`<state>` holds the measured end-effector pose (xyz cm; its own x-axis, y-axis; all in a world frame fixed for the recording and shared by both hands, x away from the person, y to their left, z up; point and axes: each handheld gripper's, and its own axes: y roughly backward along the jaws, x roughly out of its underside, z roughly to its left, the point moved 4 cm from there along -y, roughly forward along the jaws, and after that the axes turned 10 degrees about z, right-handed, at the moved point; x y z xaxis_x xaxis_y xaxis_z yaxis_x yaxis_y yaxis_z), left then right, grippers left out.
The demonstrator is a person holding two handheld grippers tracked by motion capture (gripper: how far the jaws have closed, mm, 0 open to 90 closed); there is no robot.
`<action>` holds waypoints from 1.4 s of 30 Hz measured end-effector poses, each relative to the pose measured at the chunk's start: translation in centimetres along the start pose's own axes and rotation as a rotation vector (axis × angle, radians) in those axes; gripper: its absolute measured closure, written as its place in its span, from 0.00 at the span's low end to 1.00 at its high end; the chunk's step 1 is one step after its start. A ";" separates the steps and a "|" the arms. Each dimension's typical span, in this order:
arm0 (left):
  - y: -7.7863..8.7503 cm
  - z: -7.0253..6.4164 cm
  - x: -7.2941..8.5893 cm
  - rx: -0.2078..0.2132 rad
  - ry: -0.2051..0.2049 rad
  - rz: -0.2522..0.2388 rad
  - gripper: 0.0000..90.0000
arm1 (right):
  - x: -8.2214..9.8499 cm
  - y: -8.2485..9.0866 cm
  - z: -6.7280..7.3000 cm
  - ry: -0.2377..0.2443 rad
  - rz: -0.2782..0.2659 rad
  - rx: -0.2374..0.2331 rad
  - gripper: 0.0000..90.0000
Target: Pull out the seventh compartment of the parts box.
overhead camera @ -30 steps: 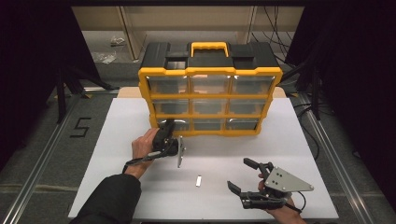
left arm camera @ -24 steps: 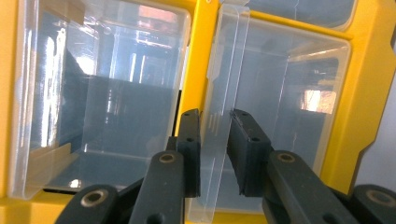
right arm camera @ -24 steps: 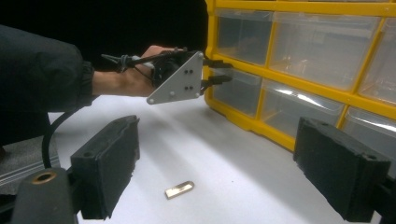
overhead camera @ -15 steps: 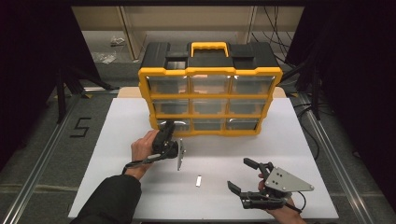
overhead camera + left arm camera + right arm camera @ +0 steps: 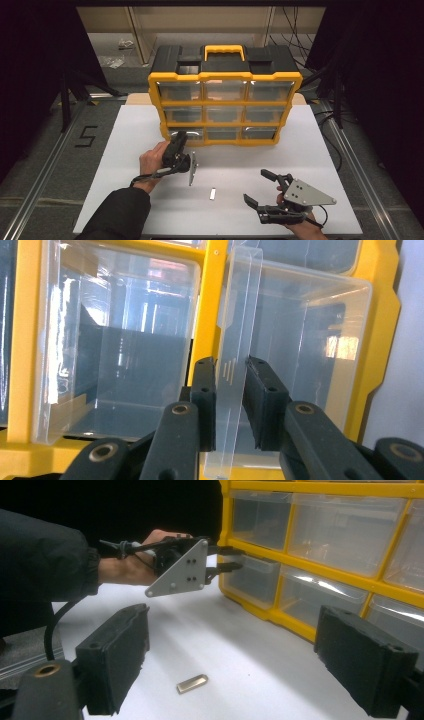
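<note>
Drawer tab [image 5: 235, 365]: a clear plastic pull on the front of a bottom-row drawer [image 5: 300, 355] of the organizer [image 5: 225, 107], at its lower left corner in the high view; it is standing edge-on between the pads of the left gripper [image 5: 231, 400], with the drawer beside it [image 5: 115, 350] lying just across the yellow post. The jaws are sitting close about the tab, nearly or just touching it; whether they are pressing on it cannot be told. Left gripper, in the high view [image 5: 179, 142]: it is reaching level into the organizer's front, the person's hand [image 5: 152, 162] behind it, its grey plate [image 5: 191, 172] hanging down toward the table [image 5: 125, 150]. Organizer: yellow frame, black top with a yellow handle [image 5: 223, 50], three rows of clear drawers, standing at the table's far side. Metal piece [image 5: 212, 193]: small, flat, lying loose on the table between the two grippers, well apart from the organizer and blocking nothing. Right gripper [image 5: 260, 187]: it is resting low at the table's near right with jaws wide apart and nothing between them, the metal piece [image 5: 192, 683] lying ahead of its pads. Nothing is standing between the left gripper and the drawer front.
</note>
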<state>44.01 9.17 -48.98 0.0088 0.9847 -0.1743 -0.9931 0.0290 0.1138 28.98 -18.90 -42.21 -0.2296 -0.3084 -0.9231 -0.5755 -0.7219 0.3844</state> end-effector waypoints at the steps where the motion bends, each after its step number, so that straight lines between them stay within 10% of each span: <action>1: 0.1 0.0 0.0 -0.001 -0.003 -0.002 0.84 | 0.0 0.0 0.0 0.000 0.000 0.000 0.17; 42: 3.5 -0.2 0.1 0.011 -0.081 -0.042 0.86 | 0.0 0.0 0.0 -0.002 0.001 0.004 0.17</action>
<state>40.48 9.38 -48.76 0.0600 0.9932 -0.0998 -0.9903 0.0718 0.1191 28.99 -18.92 -42.22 -0.2315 -0.3081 -0.9227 -0.5783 -0.7192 0.3852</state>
